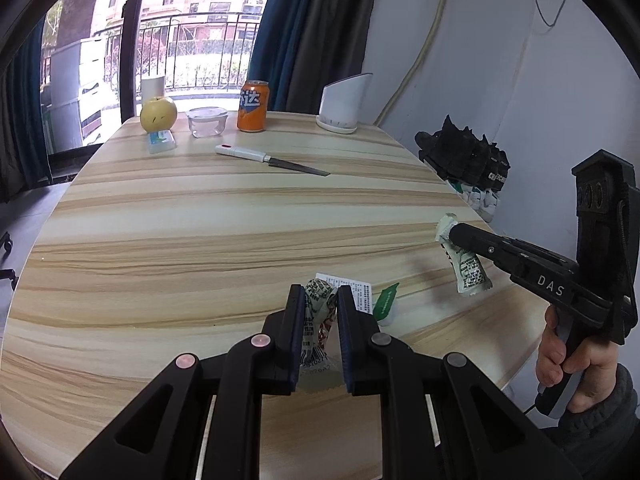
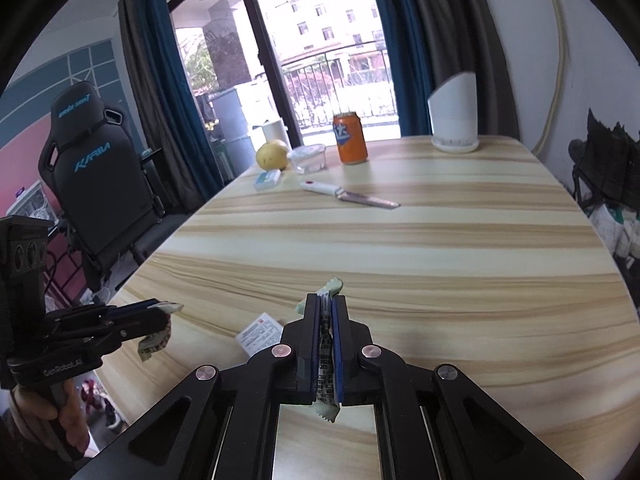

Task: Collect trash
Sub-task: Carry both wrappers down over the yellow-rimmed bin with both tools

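Note:
My left gripper (image 1: pixel 319 300) is shut on a crumpled snack wrapper (image 1: pixel 318 322) and holds it just above the wooden table (image 1: pixel 200 220). It also shows at the left of the right wrist view (image 2: pixel 166 308). My right gripper (image 2: pixel 327 304) is shut on a green and white wrapper (image 2: pixel 326 360). In the left wrist view the right gripper (image 1: pixel 452 234) holds that wrapper (image 1: pixel 468 270) above the table's right edge. A white printed paper slip (image 1: pixel 356 290) and a green wrapper piece (image 1: pixel 385 302) lie on the table behind my left gripper; the slip also shows in the right wrist view (image 2: pixel 258 334).
At the far end stand an orange soda can (image 1: pixel 253 106), a yellow pear (image 1: pixel 158 114), a clear plastic container (image 1: pixel 207 121), a small white box (image 1: pixel 161 141) and a white slanted bin (image 1: pixel 345 102). A white-handled knife (image 1: pixel 272 159) lies mid-table. A black gaming chair (image 2: pixel 96 184) stands left.

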Motion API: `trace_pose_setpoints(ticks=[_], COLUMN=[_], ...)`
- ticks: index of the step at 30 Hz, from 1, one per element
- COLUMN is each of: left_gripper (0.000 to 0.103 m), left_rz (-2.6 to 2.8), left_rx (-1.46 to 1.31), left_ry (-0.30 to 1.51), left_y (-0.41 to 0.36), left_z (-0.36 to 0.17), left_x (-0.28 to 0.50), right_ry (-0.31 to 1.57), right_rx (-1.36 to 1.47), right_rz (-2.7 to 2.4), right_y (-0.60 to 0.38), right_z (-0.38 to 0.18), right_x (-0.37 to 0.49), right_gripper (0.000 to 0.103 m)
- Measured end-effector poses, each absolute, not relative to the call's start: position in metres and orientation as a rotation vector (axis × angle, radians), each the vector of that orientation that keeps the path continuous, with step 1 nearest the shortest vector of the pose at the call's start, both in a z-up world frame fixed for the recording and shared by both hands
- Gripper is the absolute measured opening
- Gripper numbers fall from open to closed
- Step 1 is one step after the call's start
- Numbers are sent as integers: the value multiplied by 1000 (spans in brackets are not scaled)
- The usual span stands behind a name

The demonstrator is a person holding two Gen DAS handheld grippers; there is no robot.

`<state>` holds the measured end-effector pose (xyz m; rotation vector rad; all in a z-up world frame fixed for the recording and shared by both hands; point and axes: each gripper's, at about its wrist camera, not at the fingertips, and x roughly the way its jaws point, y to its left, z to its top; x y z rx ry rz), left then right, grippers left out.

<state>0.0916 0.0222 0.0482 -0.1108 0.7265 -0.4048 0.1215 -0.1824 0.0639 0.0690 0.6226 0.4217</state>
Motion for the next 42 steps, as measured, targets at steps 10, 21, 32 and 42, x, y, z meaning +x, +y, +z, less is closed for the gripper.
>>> trace_pose_setpoints(ticks=[10,21,32,42], left_gripper=[12,12,12,12], left_rz=[-429,-465,-439,-439], left_rx=[-82,-55,-35,-58], left_ry=[626,552,571,669], left_y=[7,0,-3,-11], left_z=[80,87,57,6], left_x=[41,-11,-28,-35], right_ry=[523,472,547,665], right_rx=[67,52,72,71], right_rz=[462,510,527,527], right_y=[-188,-190,-185,-172], right_z=[96,93,45,-10], right_x=[47,-24,-47,-59], right_gripper=[4,4,4,4])
